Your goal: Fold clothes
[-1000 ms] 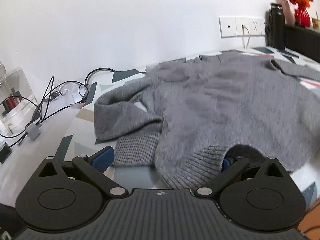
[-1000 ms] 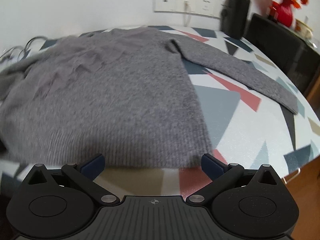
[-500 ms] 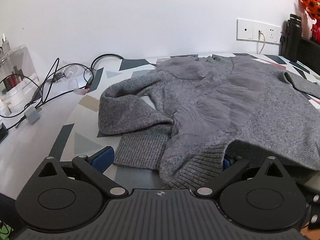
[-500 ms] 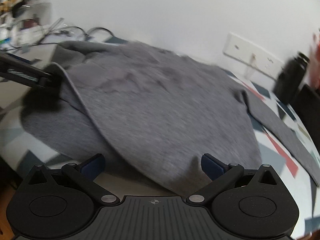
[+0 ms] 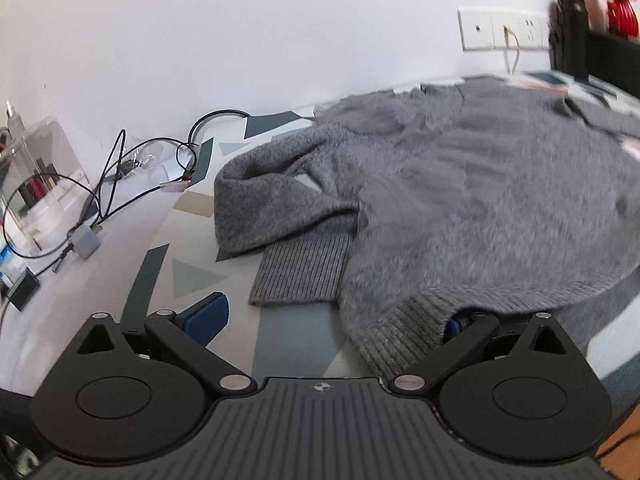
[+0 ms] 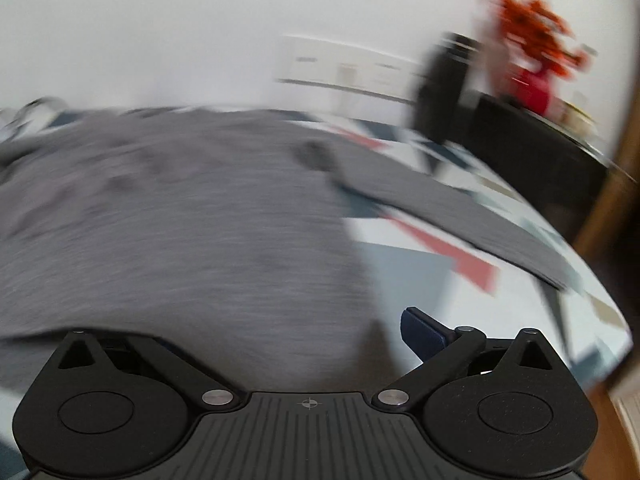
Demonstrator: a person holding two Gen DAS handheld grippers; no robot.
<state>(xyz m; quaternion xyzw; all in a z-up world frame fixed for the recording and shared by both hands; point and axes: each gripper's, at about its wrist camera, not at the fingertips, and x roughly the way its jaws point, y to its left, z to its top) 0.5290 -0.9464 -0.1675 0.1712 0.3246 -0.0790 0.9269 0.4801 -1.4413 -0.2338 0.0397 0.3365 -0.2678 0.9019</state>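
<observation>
White wall behind, and a table with a geometric-print tablecloth (image 5: 188,276) carrying a grey knit sweater (image 5: 480,208) spread across it, near-left sleeve doubled over by its ribbed cuff (image 5: 300,276). Left gripper (image 5: 332,316) is spread wide, the hem draped over its right finger; right gripper (image 6: 256,332) is also wide open, the hem covering its left finger. My guess: nothing's pinched, so lifting now could just drag or bunch the hem. The cables (image 5: 120,176) at far left look snaggable too.

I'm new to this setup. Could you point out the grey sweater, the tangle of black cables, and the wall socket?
grey sweater (image 5: 500,208), left wrist view, on its body
black cables (image 5: 116,176), left wrist view, on a loop
wall socket (image 5: 500,34), left wrist view, on its plate
</observation>
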